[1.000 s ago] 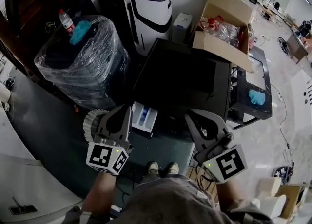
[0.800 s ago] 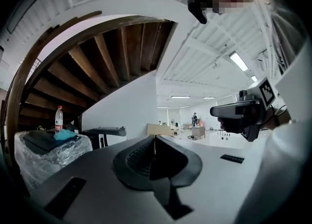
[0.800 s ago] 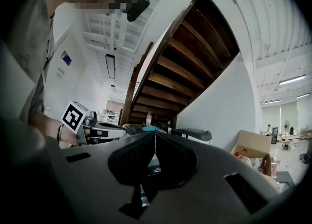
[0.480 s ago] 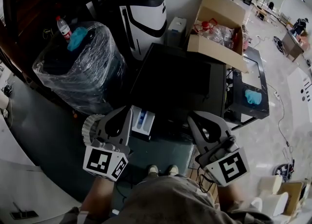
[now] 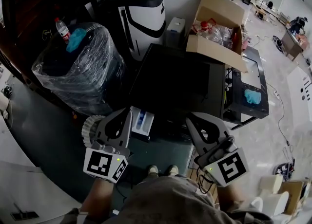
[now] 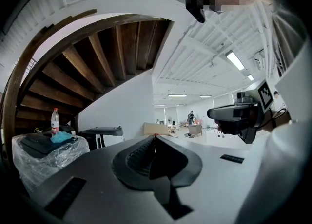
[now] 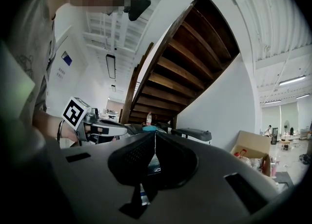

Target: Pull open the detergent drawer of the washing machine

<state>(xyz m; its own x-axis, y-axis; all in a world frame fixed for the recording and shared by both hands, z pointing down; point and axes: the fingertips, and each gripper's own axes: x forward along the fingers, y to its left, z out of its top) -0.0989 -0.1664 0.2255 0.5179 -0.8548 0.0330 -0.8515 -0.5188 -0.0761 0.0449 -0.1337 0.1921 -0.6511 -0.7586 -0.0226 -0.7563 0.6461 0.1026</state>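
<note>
The black washing machine [image 5: 180, 79] stands just ahead of me in the head view. Its white detergent drawer [image 5: 142, 121], with blue compartments, sticks out from the front left corner. My left gripper [image 5: 128, 113] hovers just left of the drawer, shut and holding nothing; its jaws meet in a thin line [image 6: 154, 140]. My right gripper [image 5: 188, 118] is held level at the machine's front right, apart from the drawer. Its jaws [image 7: 155, 140] are also shut and hold nothing. Each gripper view shows the other gripper off to the side.
A plastic-wrapped bundle [image 5: 80, 69] topped by a water bottle [image 5: 59, 26] stands at the left. Behind the machine are a white-and-black appliance [image 5: 144, 16] and an open cardboard box [image 5: 219, 26]. A low black unit [image 5: 253, 79] is at the right. My shoes [image 5: 161, 169] are below.
The left gripper has lifted slightly beside the drawer. The right gripper has kept still and the drawer stays pulled out.
</note>
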